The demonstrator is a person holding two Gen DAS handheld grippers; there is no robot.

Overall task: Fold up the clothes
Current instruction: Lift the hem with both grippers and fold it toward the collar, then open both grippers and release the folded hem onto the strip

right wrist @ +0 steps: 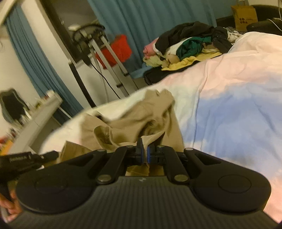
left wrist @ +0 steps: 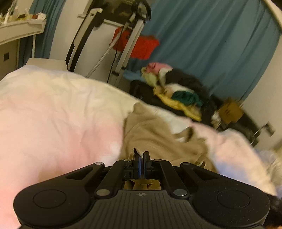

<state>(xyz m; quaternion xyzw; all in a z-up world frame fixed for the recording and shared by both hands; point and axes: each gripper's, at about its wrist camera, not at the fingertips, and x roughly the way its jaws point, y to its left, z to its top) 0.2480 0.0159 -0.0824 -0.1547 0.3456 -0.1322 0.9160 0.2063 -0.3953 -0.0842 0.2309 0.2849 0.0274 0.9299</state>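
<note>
Both grippers (left gripper (left wrist: 141, 155), right gripper (right wrist: 145, 148)) pinch the tan garment (left wrist: 149, 133).

A bed with a pale pink-and-blue duvet (right wrist: 229, 109) carries a crumpled beige garment (right wrist: 141, 112).

We look across a bed (right wrist: 229, 91) covered with a pale pink, white and blue duvet. Beyond its far edge hangs a blue curtain (left wrist: 211, 44), and in front of that we see a red box (right wrist: 118, 49) behind the slanted metal legs of a stand (right wrist: 105, 52) with dark cables trailing down. A brown paper bag (right wrist: 244, 15) stands near the far corner of the bed. On the left in the left wrist view, we make out a white shelf (left wrist: 19, 30) carrying small blurred items.
</note>
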